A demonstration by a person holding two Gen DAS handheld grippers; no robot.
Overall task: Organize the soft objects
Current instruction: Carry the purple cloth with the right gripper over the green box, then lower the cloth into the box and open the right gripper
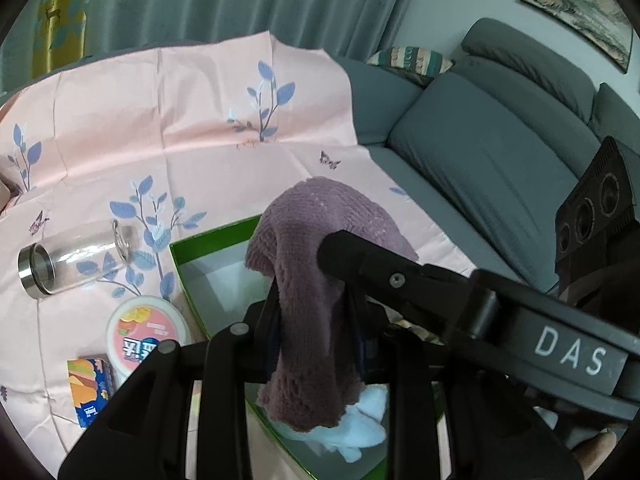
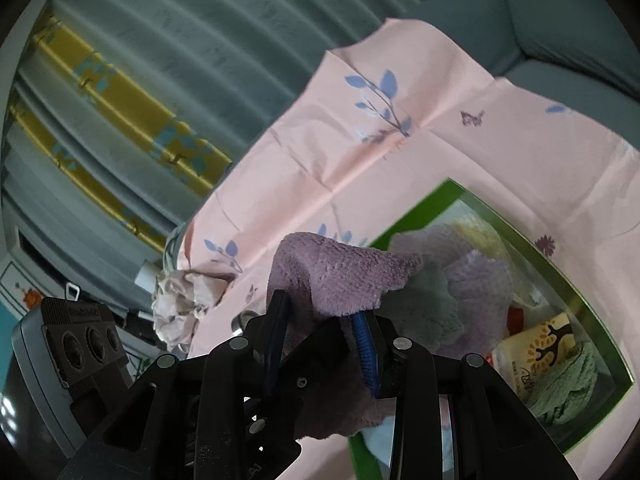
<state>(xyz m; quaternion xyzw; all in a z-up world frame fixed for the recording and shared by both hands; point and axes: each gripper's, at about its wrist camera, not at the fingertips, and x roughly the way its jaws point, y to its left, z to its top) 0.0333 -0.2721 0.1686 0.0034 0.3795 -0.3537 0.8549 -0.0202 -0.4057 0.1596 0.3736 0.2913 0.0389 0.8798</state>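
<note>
While above green box [image 1: 188,268], both pinching purple towel [image 1: 312,280]: left hand-held gripper [image 1: 316,320], right hand-held gripper [image 2: 324,336].

Fuzzy mauve knitted cloth [image 1: 316,280], bunched and folded over itself, hanging limp above the green box [image 1: 208,240], lower end drooping onto a pale blue soft piece [image 1: 360,432] inside. Further soft pieces in the box: lilac plush [image 2: 476,280], grey plush [image 2: 424,304], pale green cloth [image 2: 568,388] at the near corner.

Left gripper [image 1: 312,312] points downward, jaws clamped at narrow gap. Right gripper [image 2: 324,332] likewise clamped, entering left wrist view from 3 o'clock.
</note>
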